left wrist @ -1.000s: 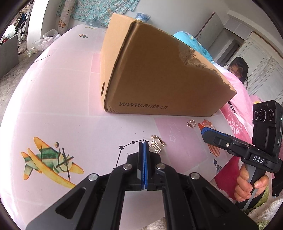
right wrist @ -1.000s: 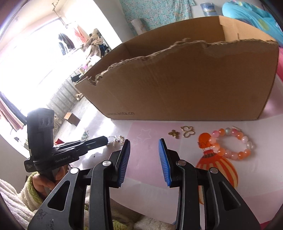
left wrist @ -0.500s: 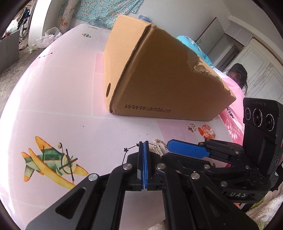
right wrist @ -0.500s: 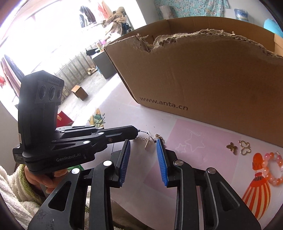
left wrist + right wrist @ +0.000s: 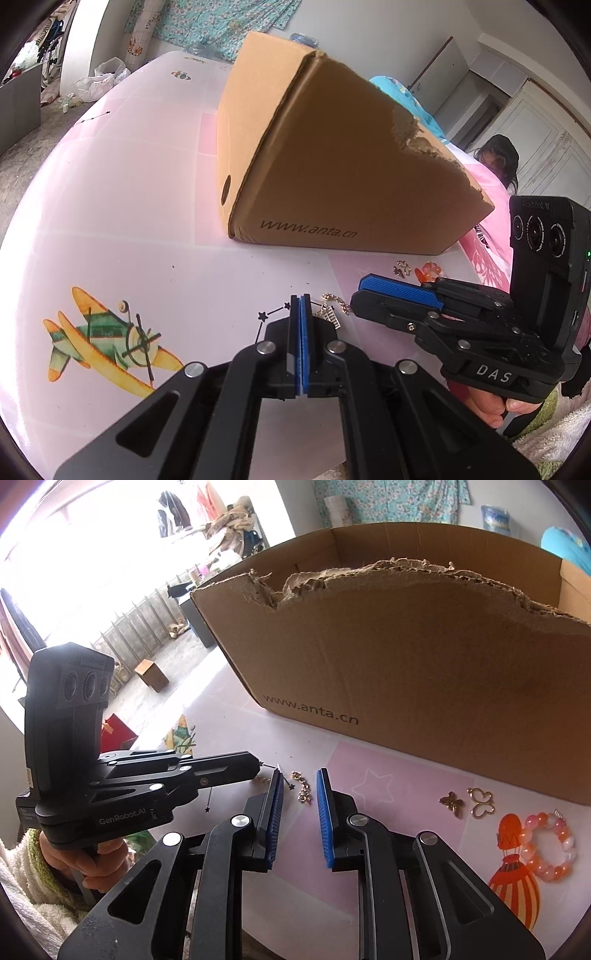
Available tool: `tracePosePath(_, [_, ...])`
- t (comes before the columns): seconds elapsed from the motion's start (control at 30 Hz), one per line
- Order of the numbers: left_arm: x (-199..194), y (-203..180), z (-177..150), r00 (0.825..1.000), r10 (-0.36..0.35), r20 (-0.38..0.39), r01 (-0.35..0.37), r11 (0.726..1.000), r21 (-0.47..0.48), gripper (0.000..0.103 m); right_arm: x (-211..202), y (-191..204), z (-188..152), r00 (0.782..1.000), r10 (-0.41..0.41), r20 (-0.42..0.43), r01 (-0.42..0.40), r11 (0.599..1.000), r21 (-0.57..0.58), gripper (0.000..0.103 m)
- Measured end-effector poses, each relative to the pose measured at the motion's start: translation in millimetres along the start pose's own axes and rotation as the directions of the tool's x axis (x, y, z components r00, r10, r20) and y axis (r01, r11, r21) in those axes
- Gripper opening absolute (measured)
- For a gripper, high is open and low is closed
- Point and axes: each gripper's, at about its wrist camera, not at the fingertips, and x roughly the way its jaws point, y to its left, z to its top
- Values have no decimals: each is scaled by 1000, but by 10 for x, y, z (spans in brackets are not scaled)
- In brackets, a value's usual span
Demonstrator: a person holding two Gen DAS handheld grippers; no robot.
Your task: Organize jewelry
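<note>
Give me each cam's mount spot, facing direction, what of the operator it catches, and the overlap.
Left wrist: on the left gripper, jaws shut, looking down across the pink tabletop at the cardboard box; shows the right gripper and its hand.
Right wrist: on the right gripper, jaws just closing around the gold chain, pads not yet touching it; shows the left gripper and its hand.
Shared: box, chain, butterfly charms, bead bracelet.

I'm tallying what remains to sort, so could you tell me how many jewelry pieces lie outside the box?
4: gold chain between the right gripper fingers; solid butterfly charm, outline butterfly charm and bead bracelet further right. Others may be hidden.
</note>
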Motion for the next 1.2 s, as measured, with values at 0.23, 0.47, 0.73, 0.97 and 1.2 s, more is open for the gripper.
tracePosePath(0.23, [23,-26,-20,1000,9,3,-9,1000,-2,0,154,267,-57,992,-122,9,122,979,-166,17])
tracePosePath(0.47, [13,-9,-24,1000,15,11,-15,1000,-14,1,110,246,-62,973,-231,11,230,959,-164,1])
tracePosePath(0.73, [6,-36,-19,999,35,11,-35,999,-1,1,-47,-114,-91,988,-157,7,157,988,16,0])
tracePosePath(0.97, [4,-38,-24,999,41,17,-41,999,-2,1,-301,-273,-97,994,-83,73,75,992,104,0])
tracePosePath(1.2, [26,-42,3,999,40,25,-39,999,-19,1,-488,-405,-63,990,-37,139,16,989,146,0])
